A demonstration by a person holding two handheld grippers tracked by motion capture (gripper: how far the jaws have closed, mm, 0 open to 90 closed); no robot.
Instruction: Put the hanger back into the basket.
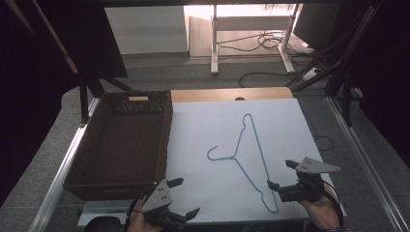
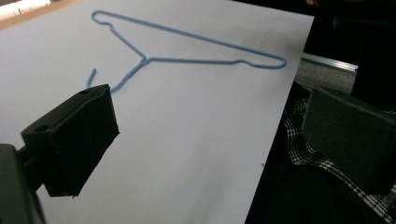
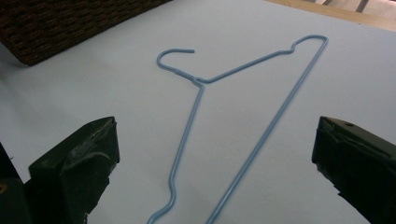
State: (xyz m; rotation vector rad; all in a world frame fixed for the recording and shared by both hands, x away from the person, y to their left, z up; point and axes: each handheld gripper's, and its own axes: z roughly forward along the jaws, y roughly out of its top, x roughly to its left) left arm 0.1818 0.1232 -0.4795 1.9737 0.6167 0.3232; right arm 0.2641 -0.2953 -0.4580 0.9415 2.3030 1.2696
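A blue wire hanger (image 1: 234,157) lies flat on the white sheet (image 1: 208,125), its hook pointing left toward the basket. My right gripper (image 1: 279,174) hovers at the sheet's near right, open, beside the hanger's near shoulder. In the right gripper view the hanger (image 3: 201,81) stretches away ahead, and its near end lies between the wide-apart jaws of the right gripper (image 3: 215,154) without touching them. My left gripper (image 1: 185,197) is open at the sheet's near edge, with nothing in it. The left gripper view has the hanger (image 2: 144,59) farther off, beyond the left gripper (image 2: 205,116).
A deep brown wicker basket (image 1: 163,145) stands left of the sheet, also in the right gripper view (image 3: 70,23). The wooden table edge (image 1: 227,94) runs behind the sheet. Checked cloth (image 2: 303,144) shows past the sheet's near edge. Desk legs and cables lie on the floor beyond.
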